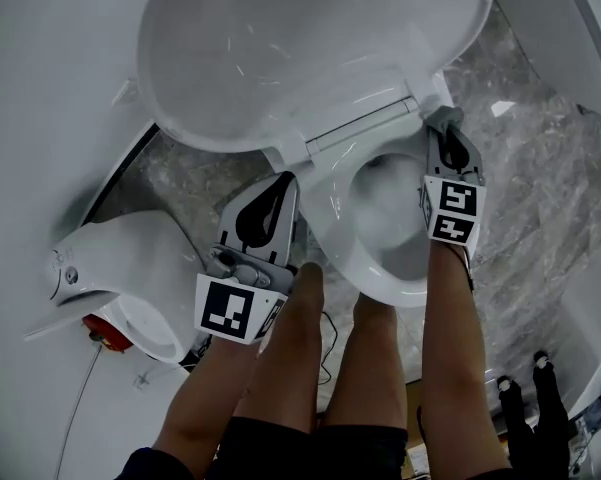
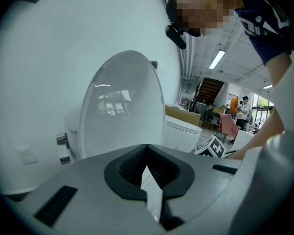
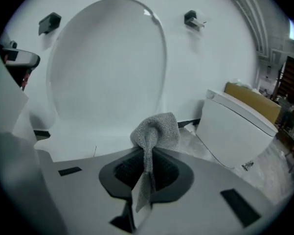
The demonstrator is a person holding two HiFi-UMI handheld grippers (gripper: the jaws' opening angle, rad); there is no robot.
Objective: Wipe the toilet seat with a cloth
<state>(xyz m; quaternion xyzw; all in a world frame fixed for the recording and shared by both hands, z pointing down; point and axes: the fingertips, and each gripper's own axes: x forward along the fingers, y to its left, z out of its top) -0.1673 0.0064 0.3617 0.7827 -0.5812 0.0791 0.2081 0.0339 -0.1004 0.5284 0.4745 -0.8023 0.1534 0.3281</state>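
The right gripper's (image 3: 147, 155) jaws are clamped on a thin fold of the grey knitted cloth (image 3: 155, 130), which bunches just ahead of their tips, near the white oval toilet seat (image 1: 328, 213). The left gripper's (image 2: 147, 150) jaws are pressed together on nothing. With so little cloth pinched, drag across the seat could likely pull it free. There is one cloth, one seat, one raised white glossy lid (image 1: 280, 48) and two grippers.
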